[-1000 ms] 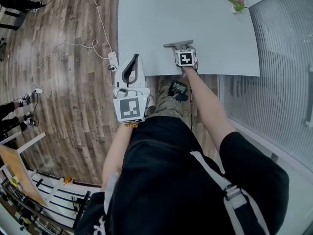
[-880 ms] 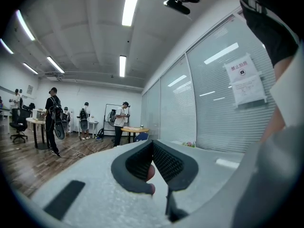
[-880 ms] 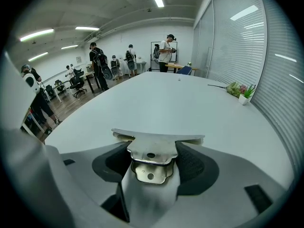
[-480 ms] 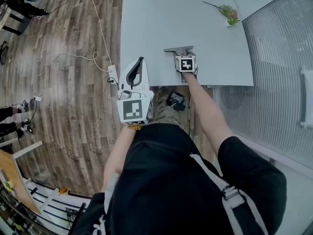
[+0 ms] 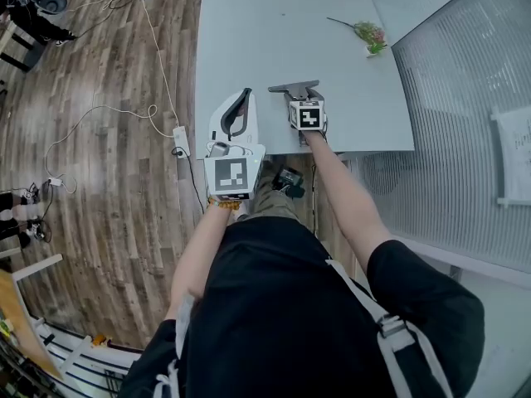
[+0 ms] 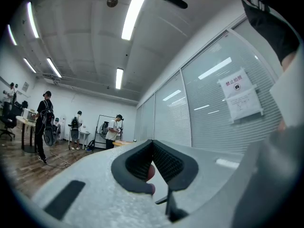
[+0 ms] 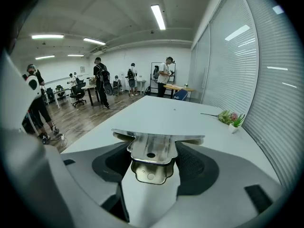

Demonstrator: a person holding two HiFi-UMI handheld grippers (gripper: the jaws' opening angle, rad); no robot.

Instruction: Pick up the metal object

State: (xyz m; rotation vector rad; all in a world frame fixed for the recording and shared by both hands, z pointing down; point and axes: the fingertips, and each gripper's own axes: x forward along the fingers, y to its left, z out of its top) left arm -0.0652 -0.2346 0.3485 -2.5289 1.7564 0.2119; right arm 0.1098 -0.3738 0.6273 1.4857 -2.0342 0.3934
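A flat, T-shaped metal plate (image 5: 292, 86) with a hole in its stem is the metal object. My right gripper (image 5: 297, 96) is shut on its stem and holds it in the air over the near part of the white table (image 5: 274, 31). In the right gripper view the plate (image 7: 154, 144) lies flat between the dark pads, and the right gripper (image 7: 153, 158) points down toward the table. My left gripper (image 5: 246, 94) hovers at the table's near left edge. Its jaw tips meet with nothing between them, as the left gripper view shows (image 6: 152, 144).
A small flower sprig (image 5: 363, 33) lies at the table's far right. Cables and a power strip (image 5: 178, 139) run over the wooden floor at the left. A glass wall with blinds (image 5: 465, 114) stands on the right. Several people stand far off in the room.
My right gripper has risen with the metal plate in it. The left gripper has also come up, from beside the table's edge to over it.
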